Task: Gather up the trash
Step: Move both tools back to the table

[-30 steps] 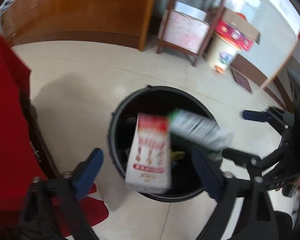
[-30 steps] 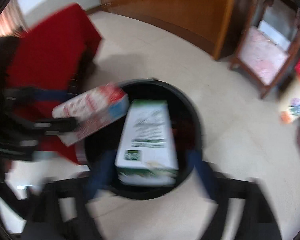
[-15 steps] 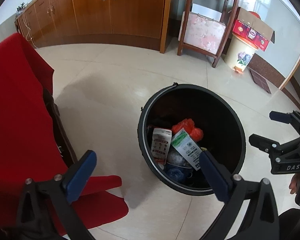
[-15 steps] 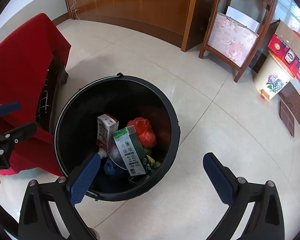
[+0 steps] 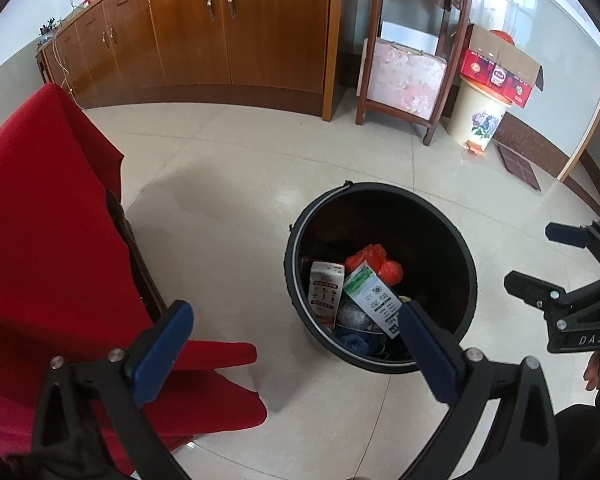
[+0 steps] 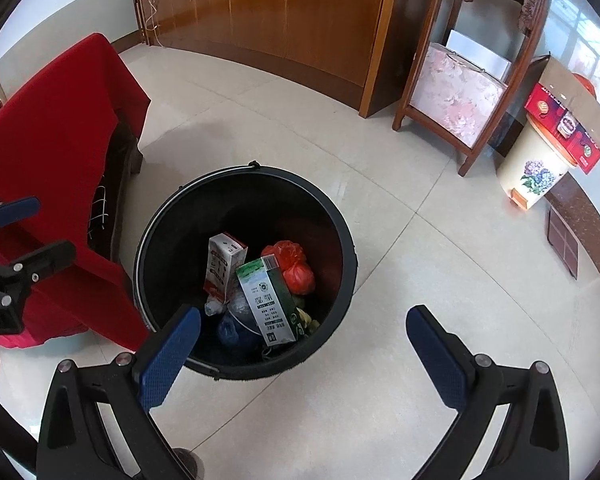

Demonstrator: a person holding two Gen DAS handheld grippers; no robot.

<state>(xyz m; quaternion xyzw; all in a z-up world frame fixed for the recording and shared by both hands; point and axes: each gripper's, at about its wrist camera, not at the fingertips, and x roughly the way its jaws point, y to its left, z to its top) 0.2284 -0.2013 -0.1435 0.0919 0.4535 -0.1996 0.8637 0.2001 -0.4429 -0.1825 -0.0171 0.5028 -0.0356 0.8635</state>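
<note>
A black round bin (image 5: 380, 196) (image 6: 244, 174) stands on the tiled floor. Inside lie a red-and-white carton (image 5: 325, 290) (image 6: 223, 264), a green-and-white carton (image 5: 374, 298) (image 6: 266, 300), a red plastic bag (image 5: 374, 262) (image 6: 294, 266) and other trash. My left gripper (image 5: 294, 354) is open and empty, above the bin's near left. My right gripper (image 6: 302, 356) is open and empty, above the bin's near right. Each gripper shows at the edge of the other's view, the right (image 5: 568, 276) and the left (image 6: 8, 248).
A table with a red cloth (image 5: 40, 220) (image 6: 60, 132) stands just left of the bin. Wooden cabinets (image 5: 228, 28), a wooden stand with a floral cushion (image 5: 406, 76), a cream floral bin (image 5: 478, 120) and a cardboard box (image 5: 500, 66) line the back.
One second ago both cartons were dropping from the grippers over the bin. Now they lie inside it, and both grippers have drawn back and up, open.
</note>
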